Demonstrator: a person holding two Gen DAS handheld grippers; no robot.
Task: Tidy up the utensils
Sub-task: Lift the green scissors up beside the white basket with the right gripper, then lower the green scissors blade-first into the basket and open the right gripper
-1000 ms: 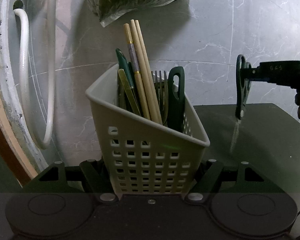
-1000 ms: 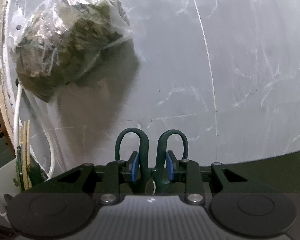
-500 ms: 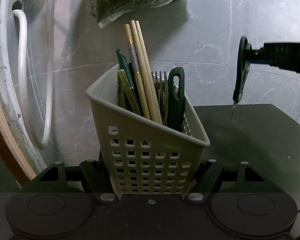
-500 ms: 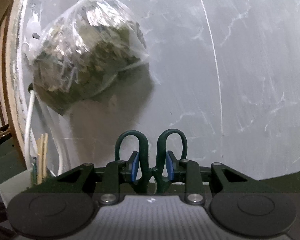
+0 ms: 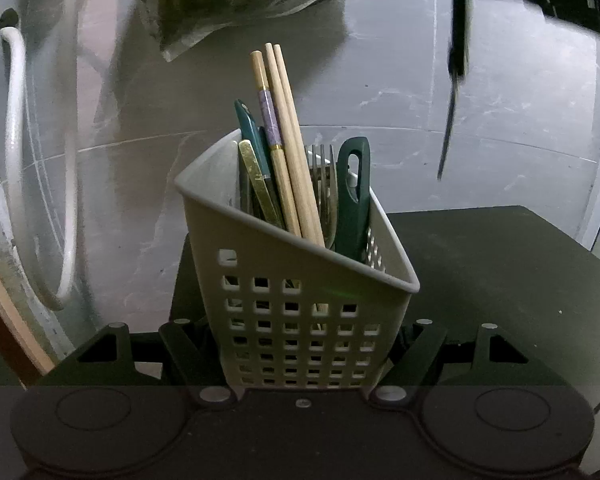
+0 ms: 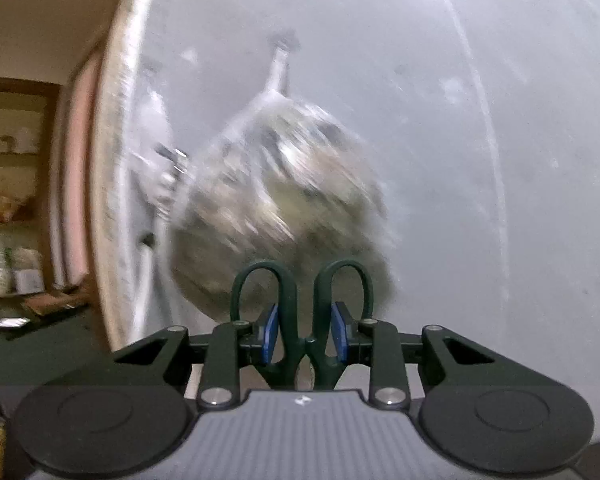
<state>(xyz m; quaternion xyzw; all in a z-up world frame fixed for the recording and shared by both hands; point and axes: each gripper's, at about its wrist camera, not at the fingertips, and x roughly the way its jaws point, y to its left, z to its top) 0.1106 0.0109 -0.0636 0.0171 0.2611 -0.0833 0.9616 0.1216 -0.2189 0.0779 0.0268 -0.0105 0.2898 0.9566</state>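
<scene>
Scissors (image 6: 304, 312), dark green handles up, sit clamped between the blue pads (image 6: 269, 334) of your right gripper (image 6: 304, 336), high above the dark table's (image 5: 500, 264) right edge; the left view alone shows their blade hanging down. Your left gripper (image 5: 304, 352) is closed on the beige utensil basket (image 5: 300, 300) holding chopsticks (image 5: 288, 152) and forks (image 5: 324, 176). No writing is legible.

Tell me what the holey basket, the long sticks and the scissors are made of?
The basket looks like matte beige plastic: smooth moulded walls with square holes. The long sticks look like pale wood or bamboo chopsticks, plain and unshiny. The scissors, clamped in the right hand-held gripper, have dark green handle loops, probably plastic; their blade, seen from the left wrist view, looks like thin metal, though blurred.
</scene>
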